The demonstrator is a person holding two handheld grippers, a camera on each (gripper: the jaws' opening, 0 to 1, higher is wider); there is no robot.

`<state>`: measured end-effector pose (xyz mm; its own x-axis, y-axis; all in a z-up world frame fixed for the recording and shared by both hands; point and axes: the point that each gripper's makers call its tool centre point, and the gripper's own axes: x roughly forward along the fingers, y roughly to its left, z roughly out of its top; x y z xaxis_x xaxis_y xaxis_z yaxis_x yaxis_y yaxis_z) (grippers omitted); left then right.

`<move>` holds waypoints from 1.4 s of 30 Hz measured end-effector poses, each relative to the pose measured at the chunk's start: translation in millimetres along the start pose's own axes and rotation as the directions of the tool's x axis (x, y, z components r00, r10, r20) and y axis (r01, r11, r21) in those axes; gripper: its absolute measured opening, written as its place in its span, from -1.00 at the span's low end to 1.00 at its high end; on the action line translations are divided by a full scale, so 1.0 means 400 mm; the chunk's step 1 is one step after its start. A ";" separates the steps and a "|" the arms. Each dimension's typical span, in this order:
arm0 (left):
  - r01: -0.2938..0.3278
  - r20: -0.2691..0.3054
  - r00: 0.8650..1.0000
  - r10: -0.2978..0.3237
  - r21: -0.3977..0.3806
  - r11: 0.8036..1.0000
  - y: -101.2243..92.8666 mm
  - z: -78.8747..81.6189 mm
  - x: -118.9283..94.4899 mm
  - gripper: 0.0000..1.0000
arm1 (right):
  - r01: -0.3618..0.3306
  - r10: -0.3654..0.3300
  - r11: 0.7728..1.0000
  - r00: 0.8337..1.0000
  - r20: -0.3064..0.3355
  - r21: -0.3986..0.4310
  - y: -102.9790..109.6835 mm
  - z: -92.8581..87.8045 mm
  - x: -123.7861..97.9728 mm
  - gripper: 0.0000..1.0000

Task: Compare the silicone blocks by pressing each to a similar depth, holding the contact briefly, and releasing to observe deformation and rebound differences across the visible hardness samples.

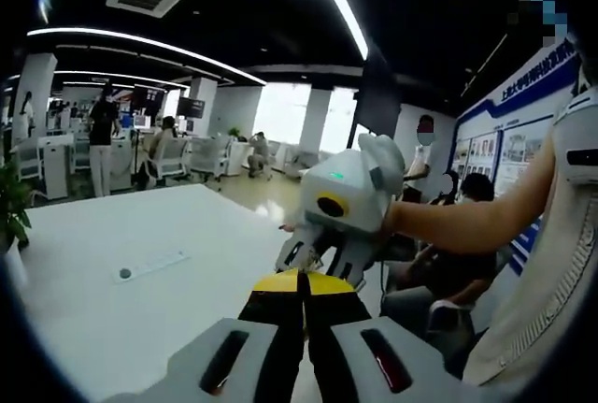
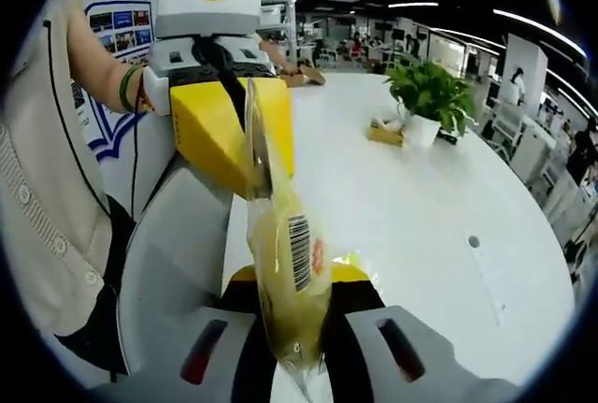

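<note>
A: Where's the sample?
B: A clear yellowish packet [image 2: 290, 281] with a barcode stands centre-low in the right gripper view, pinched by both the right gripper [image 2: 297, 323] and left gripper [image 2: 254, 155].
A: Surroundings?
B: White table [image 2: 420, 207]; potted plant [image 2: 430, 94] upper right.

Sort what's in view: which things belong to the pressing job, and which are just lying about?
In hand: clear packet with a barcode label and yellowish contents, clamped between the left gripper and the right gripper. I cannot tell whether it holds silicone blocks.

Lying about: potted plant, small brown item beside it, flat strip on the white table.
</note>
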<state>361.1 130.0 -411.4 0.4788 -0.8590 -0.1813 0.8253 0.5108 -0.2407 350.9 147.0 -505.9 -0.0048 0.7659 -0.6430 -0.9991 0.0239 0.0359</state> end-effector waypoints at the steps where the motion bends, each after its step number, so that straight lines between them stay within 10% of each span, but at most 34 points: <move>1: 0.000 0.001 1.000 0.000 0.001 1.000 0.003 0.001 -0.002 -1.00 | 0.005 -0.005 1.000 1.000 0.004 -0.011 -0.002 0.001 -0.001 -0.80; 42: -0.012 0.035 0.999 0.012 0.010 1.000 -0.030 0.028 -0.013 -1.00 | 0.044 -0.039 0.993 0.998 0.050 -0.108 -0.005 0.038 -0.017 -0.67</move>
<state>352.0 127.9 -396.8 0.4984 -0.8537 -0.1511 0.8224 0.5207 -0.2292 353.5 151.4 -489.9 0.0359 0.7958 -0.6045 -0.9971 -0.0118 -0.0748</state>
